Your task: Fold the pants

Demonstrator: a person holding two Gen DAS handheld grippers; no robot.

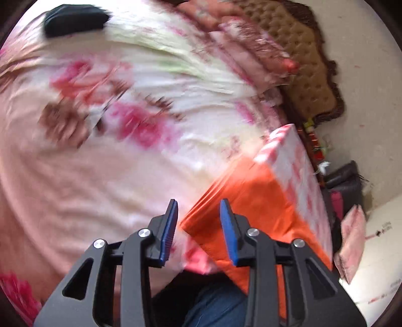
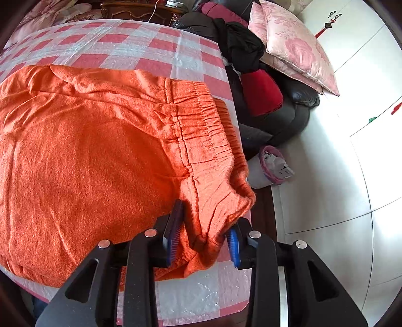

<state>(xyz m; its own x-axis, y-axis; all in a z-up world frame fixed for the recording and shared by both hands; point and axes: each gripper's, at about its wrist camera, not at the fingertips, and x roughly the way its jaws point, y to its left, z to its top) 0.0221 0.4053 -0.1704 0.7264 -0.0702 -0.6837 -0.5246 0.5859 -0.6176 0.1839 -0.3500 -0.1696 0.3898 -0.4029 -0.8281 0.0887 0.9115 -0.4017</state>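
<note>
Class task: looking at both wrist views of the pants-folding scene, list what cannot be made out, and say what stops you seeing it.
- Pants legs: right wrist view, cut off by the left edge.
- Bedspread pattern: left wrist view, smeared by motion blur.
- Dark object on the bedspread: left wrist view, blurred, unidentifiable.
- Bin contents: right wrist view, too small.
- Whether the right hand-held gripper pinches the waistband: bunched cloth hides the pads.

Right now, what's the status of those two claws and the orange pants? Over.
Left gripper jaws open, empty, above the orange pants. Right gripper jaws open around the waistband corner. Pants lie on the checked table cover. Nothing in the way.
</note>
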